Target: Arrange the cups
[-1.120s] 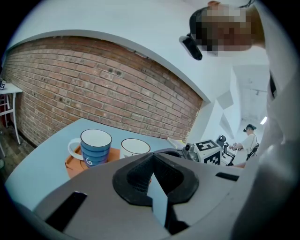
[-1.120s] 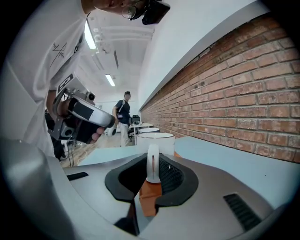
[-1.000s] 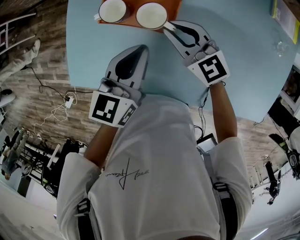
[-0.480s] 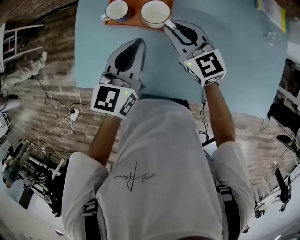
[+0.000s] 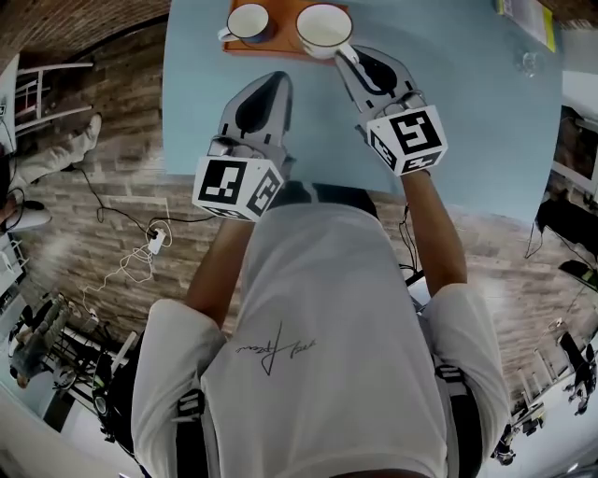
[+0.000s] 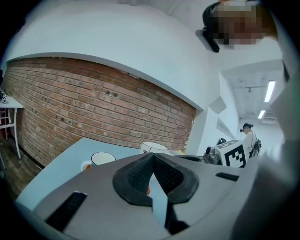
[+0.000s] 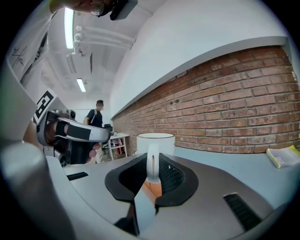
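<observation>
While my right gripper (image 5: 342,56) pinches the handle (image 7: 152,161) of the white cup (image 5: 323,26), my left gripper (image 5: 271,82) idles, jaws together, empty.
That handle grip keeps the cup upright at the orange mat (image 5: 285,47) by the table's (image 5: 467,121) far edge, beside the smaller cup (image 5: 249,22).

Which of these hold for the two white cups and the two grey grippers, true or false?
1. The right gripper clamps the handle of the larger white cup. True.
2. The left gripper holds the smaller white cup. False: its jaws are shut on nothing, short of that cup.
3. The cups are on bare brown wood. False: they are over an orange mat on a light blue table.
4. A yellow book lies on the table. True.
</observation>
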Demonstrator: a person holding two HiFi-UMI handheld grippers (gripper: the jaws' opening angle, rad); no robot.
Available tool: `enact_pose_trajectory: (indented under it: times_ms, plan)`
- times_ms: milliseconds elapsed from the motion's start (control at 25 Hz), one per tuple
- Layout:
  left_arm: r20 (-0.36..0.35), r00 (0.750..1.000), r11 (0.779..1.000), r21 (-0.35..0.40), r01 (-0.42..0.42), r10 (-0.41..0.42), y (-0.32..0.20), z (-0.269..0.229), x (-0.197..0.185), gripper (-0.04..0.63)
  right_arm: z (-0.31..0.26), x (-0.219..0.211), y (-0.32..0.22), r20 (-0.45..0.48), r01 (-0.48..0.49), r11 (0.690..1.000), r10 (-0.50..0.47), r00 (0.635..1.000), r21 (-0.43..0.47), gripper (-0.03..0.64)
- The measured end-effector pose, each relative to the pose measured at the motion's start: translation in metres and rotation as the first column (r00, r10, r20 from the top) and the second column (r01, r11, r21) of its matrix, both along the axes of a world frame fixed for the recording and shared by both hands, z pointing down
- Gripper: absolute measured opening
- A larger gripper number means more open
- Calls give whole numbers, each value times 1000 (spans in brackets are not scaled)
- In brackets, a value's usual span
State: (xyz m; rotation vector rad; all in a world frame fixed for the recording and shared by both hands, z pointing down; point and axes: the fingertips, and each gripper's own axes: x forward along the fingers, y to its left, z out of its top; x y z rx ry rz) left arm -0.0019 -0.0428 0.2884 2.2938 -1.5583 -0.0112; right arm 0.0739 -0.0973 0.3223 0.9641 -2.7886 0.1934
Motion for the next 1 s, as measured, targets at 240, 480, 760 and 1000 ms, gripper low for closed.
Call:
enact_pose_trajectory:
  times_ms: [240, 480, 760, 1000]
  plan:
    - [38, 998, 998, 25, -51, 50, 5, -3, -8, 8, -7, -9, 7, 26, -73, 997, 73, 997, -10, 64]
    - [-5, 996, 996, 13, -88, 88, 4, 3, -22, 8, -2, -16, 6, 19, -176, 984, 176, 984, -15, 66]
    - [-33, 988, 989, 2, -148, 148, -3, 9, -30, 8, 4, -18, -2, 11, -296, 955, 297, 955, -24, 66]
    - [-52, 979, 980, -2, -197, 197, -10, 13, -38, 8, 9, -24, -8, 14, -388, 921, 388, 921, -28, 64]
